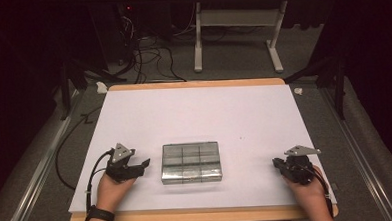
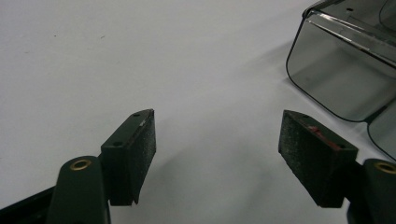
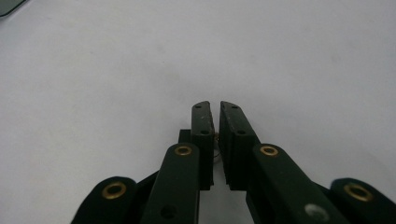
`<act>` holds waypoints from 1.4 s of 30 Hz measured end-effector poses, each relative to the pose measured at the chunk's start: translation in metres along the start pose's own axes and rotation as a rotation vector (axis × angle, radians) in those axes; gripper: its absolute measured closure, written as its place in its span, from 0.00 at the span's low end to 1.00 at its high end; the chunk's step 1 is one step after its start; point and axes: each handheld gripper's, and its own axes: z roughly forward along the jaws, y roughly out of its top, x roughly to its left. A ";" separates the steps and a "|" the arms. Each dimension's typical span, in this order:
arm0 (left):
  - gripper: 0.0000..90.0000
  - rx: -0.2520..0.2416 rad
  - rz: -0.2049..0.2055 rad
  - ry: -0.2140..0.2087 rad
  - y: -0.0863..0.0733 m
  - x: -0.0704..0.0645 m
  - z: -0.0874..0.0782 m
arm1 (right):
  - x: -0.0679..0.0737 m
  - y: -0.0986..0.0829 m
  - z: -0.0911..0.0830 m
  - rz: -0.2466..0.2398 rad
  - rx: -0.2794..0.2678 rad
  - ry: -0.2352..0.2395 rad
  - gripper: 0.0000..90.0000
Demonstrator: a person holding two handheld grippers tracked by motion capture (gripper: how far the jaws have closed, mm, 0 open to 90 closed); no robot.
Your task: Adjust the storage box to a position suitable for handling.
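At the left of the high view, the person's left hand (image 1: 110, 190), with a dark watch band (image 1: 99, 214) on the wrist, rests near the front edge of the white counter (image 1: 194, 110) and holds the left gripper (image 1: 145, 164). Its grey three-cornered plate sits on top and its black cable loops back over the counter's left side. The gripper points toward the clear plastic box (image 1: 191, 162), stopping just short of the box's left side without touching it. In the left gripper view the fingers (image 2: 133, 149) stand wide apart with bare counter between them, and a rounded corner of the clear plastic box (image 2: 343, 77) shows at the upper right, beyond the right-hand finger.

The box lies flat in the middle of the counter's front half, between the two grippers. It is see-through, with dividers marking it into small compartments, and I cannot tell what, if anything, is inside them.

Further right, well apart from the box, the right hand (image 1: 307, 188) holds the right gripper (image 1: 277, 163) near the counter's front right corner, pointing left toward the box. In the right gripper view its fingers (image 3: 204, 123) are drawn almost together, a thin slit between the pads, with nothing held.
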 end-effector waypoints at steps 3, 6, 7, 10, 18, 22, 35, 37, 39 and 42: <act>0.31 0.000 0.001 -0.001 0.000 0.000 0.000 | 0.000 -0.001 0.001 0.004 0.001 -0.001 0.92; 0.31 -0.001 0.000 -0.002 0.000 0.000 0.000 | 0.000 0.001 0.000 0.007 -0.007 0.000 0.89; 0.31 -0.001 -0.001 -0.002 0.000 0.000 0.000 | 0.001 0.001 0.000 0.006 -0.010 0.000 0.89; 0.31 0.000 0.000 -0.003 0.000 0.000 0.000 | 0.004 0.006 -0.002 -0.004 -0.021 0.002 0.89; 0.31 -0.004 -0.001 -0.003 0.000 0.000 0.000 | 0.017 0.031 0.007 -0.034 -0.046 0.023 0.88; 0.31 -0.006 -0.004 -0.005 0.000 0.000 -0.001 | 0.020 0.043 0.018 -0.045 -0.038 0.031 0.88; 0.31 -0.010 -0.013 -0.012 0.000 0.000 -0.001 | 0.027 0.069 0.044 -0.040 -0.020 0.053 0.87; 0.31 -0.008 -0.012 -0.012 0.000 0.000 -0.001 | 0.029 0.074 0.050 -0.046 -0.014 0.057 0.87; 0.31 -0.007 -0.011 -0.013 0.001 0.000 -0.001 | 0.030 0.077 0.054 -0.050 -0.008 0.058 0.87; 0.31 -0.007 -0.010 -0.014 0.001 0.000 -0.001 | 0.031 0.082 0.059 -0.048 -0.010 0.062 0.87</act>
